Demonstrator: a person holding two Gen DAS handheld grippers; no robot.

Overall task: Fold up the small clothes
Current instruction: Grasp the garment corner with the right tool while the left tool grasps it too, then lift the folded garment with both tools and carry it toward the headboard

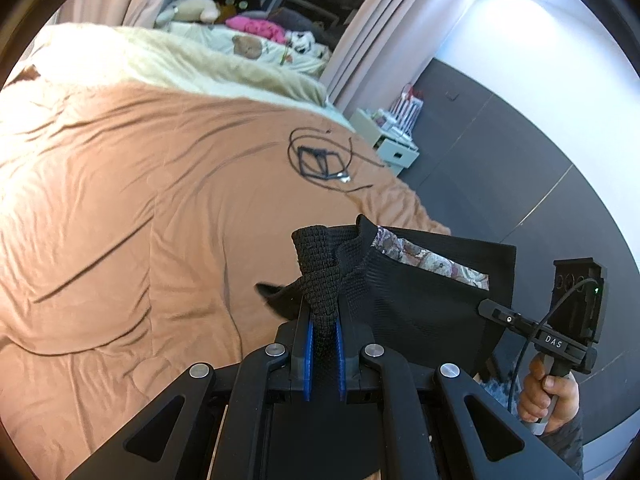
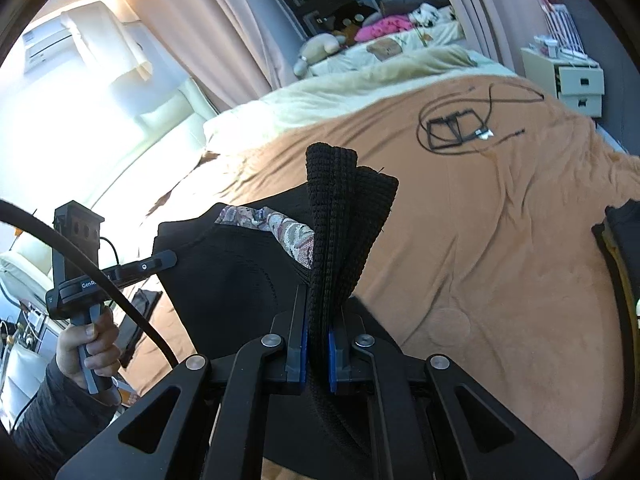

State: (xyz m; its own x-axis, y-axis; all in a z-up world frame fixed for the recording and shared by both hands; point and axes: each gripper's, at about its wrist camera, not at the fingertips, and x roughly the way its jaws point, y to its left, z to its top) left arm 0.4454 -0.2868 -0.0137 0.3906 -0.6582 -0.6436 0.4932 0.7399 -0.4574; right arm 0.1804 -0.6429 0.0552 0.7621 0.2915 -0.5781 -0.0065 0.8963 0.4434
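black knit garment (image 1: 420, 300) hangs stretched between my two tools, lifted above the orange bedspread (image 1: 120, 200). my left hand-held gripper (image 1: 325, 340) pinches one ribbed corner — my right hand-held gripper (image 2: 318, 354) pinches the other. a coiled black cable (image 1: 320, 160) lies further up the bed.

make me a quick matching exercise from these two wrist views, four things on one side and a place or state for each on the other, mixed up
Things:
1. black garment
2. coiled black cable
3. pink cloth
4. left gripper

Places or states:
A. lying on the orange bedspread
B. shut on a bunched knit edge
C. held up between both grippers
D. far back, near the stuffed toys

Pairs: 1-C, 2-A, 3-D, 4-B
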